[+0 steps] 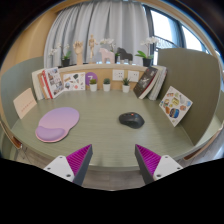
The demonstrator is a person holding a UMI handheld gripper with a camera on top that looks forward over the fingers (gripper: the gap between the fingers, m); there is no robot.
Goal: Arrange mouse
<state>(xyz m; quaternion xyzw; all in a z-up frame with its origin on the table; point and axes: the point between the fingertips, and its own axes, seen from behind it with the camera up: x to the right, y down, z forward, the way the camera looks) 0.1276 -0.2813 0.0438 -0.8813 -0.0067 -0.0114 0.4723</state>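
Note:
A dark computer mouse (pixel 131 119) lies on the grey-green table (pixel 100 130), beyond my right finger. A purple cloud-shaped mouse pad (pixel 57 124) lies on the table beyond my left finger, well left of the mouse. My gripper (pixel 112 160) is open and empty above the table's near edge, its magenta pads (pixel 78 159) wide apart. Nothing stands between the fingers.
Books and picture cards lean along the table's back and sides: one at the left (pixel 25 102), one at the right (pixel 175 105). Small potted plants (pixel 92 84) stand on the back ledge before a curtained window.

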